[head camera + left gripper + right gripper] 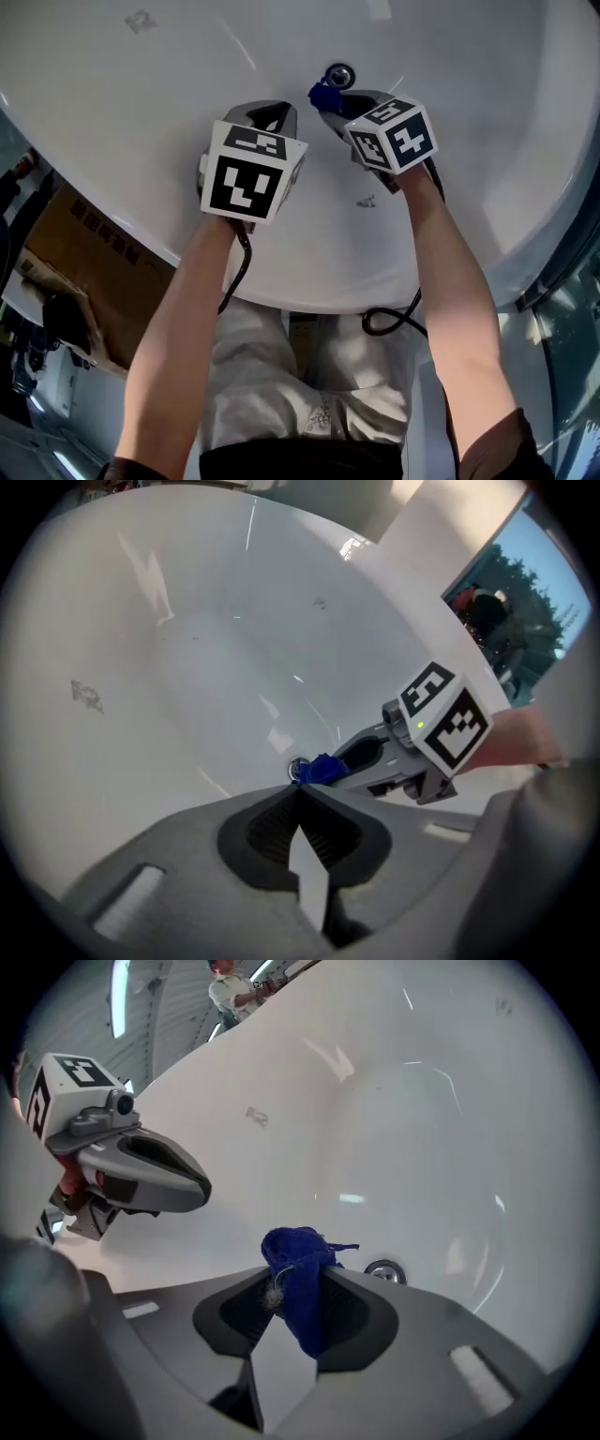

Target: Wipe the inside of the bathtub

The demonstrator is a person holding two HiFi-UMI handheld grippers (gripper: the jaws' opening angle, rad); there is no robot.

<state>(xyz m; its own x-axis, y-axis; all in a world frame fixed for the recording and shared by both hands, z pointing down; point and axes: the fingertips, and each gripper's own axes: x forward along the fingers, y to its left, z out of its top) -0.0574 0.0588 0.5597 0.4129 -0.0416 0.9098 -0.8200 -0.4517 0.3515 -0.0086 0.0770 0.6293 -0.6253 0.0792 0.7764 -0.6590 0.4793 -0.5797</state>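
- The right gripper [292, 1277] has its fingers clamped on a bunched blue cloth [298, 1246] — the wad sticks out past the fingertips, toward the tub floor.
- The bathtub [141, 122] lies below both grippers. Its drain [384, 1271] sits just beyond the cloth and to its right in the right gripper view, so the surface to wipe is straight ahead of those fingers.
- Whether the cloth touches the enamel, I cannot tell.
- The left gripper [300, 797] has its fingers together on nothing. It is beside the right one and a little farther from the drain.
- The right gripper looks like the one placed to wipe — the cloth needs pressing down and forward onto the basin.
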